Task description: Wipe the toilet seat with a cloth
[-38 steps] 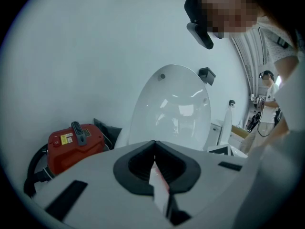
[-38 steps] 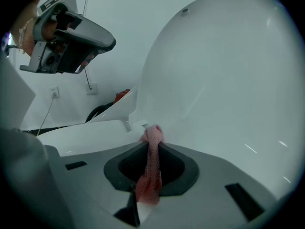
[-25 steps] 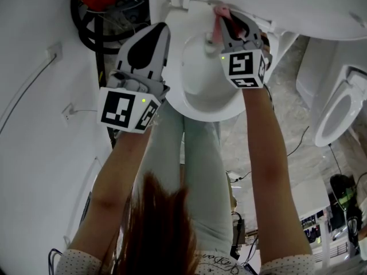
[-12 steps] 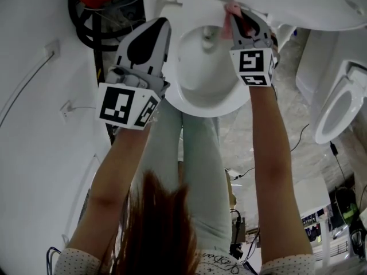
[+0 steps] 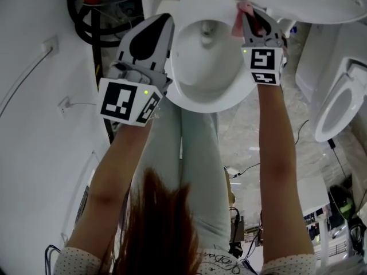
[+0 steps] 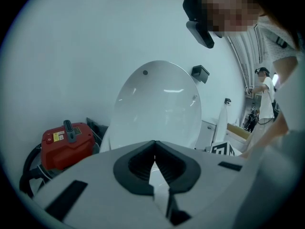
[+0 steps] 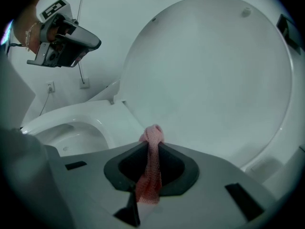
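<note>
A white toilet point(image 5: 206, 99) stands with its lid point(image 7: 209, 70) raised. My right gripper point(image 5: 248, 14) is shut on a pink cloth point(image 5: 241, 17) at the back right of the seat ring point(image 7: 97, 120), close to the lid hinge. In the right gripper view the cloth point(image 7: 151, 168) bunches out past the jaw tips of the right gripper point(image 7: 152, 140) and hangs between them. My left gripper point(image 5: 166, 18) hovers at the left side of the bowl. Its jaws point(image 6: 154, 146) are shut with nothing between them, pointing at the lid point(image 6: 157, 104).
A red machine point(image 6: 66, 144) with black hoses point(image 5: 86, 27) sits left of the toilet by the white wall. A second toilet point(image 5: 335, 107) stands to the right. Cables and gear lie on the floor behind the person's legs point(image 5: 198, 153).
My right gripper has carried the cloth to the right along the back of the seat, toward the lid. The left gripper has stayed about where it was.
</note>
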`<act>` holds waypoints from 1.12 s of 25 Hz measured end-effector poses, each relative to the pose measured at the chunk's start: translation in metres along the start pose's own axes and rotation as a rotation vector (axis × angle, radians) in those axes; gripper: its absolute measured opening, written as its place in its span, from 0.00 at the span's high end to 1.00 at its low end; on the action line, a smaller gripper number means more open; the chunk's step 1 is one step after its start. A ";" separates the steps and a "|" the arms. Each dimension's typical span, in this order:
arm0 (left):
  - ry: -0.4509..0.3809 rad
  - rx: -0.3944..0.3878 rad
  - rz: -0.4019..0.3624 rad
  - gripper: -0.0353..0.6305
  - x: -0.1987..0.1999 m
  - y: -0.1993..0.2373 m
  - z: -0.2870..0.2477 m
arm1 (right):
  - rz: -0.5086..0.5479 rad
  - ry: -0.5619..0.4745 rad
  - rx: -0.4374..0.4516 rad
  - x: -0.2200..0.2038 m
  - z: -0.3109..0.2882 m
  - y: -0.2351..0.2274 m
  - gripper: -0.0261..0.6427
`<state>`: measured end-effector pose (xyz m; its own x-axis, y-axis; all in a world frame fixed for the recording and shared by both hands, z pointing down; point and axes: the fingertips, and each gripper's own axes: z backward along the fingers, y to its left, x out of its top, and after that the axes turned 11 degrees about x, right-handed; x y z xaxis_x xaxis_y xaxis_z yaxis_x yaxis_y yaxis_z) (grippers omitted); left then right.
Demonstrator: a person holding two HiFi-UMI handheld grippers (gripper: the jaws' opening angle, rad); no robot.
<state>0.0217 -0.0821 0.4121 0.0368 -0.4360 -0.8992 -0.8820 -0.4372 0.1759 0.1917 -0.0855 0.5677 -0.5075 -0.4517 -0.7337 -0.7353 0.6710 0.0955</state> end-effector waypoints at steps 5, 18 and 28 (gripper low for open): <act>-0.008 0.004 0.007 0.94 -0.003 -0.002 0.003 | -0.009 0.009 -0.023 -0.015 0.012 -0.010 0.86; -0.009 0.002 0.019 0.94 -0.013 -0.010 0.012 | 0.256 0.054 0.189 -0.032 0.028 -0.006 0.88; -0.004 -0.003 0.018 0.94 -0.017 -0.016 0.017 | 0.468 0.118 0.318 -0.045 0.033 0.006 0.88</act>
<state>0.0270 -0.0544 0.4183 0.0193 -0.4403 -0.8977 -0.8810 -0.4319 0.1929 0.2251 -0.0423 0.5792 -0.8060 -0.1147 -0.5806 -0.2586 0.9507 0.1712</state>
